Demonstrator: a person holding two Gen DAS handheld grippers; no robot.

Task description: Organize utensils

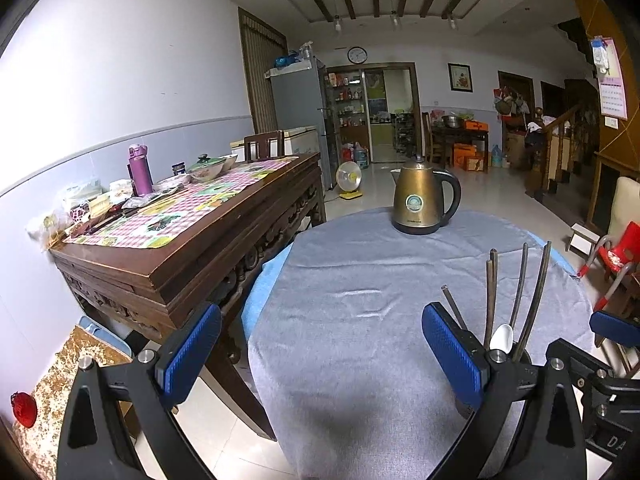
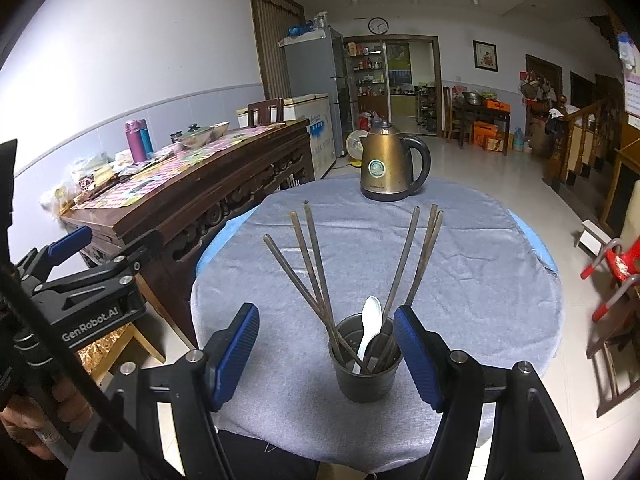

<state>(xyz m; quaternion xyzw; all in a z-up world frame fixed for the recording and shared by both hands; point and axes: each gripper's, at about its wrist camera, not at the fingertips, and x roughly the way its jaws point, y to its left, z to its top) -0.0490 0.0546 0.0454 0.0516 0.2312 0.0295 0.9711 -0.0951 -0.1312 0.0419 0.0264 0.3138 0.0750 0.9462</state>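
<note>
Left wrist view: left gripper (image 1: pixel 320 360), jaws spread, empty, level over grey cloth (image 1: pixel 352 340); chopsticks (image 1: pixel 520 300) at 4 o'clock.

Right wrist view: right gripper (image 2: pixel 326 354), jaws spread, empty, flanking dark cup (image 2: pixel 366 376) at 6 o'clock. Cup holds chopsticks, white spoon (image 2: pixel 370 326). Kettle (image 2: pixel 390 164) at 12.

Step judged: utensils collected, task near end. Next: withdraw both without tipping cup.

utensil cup (image 1: pixel 520 356) hidden behind left gripper (image 1: pixel 320 356)

Matt grey cloth (image 2: pixel 460 264) — glossy brass-toned metal kettle (image 2: pixel 390 168)
</note>
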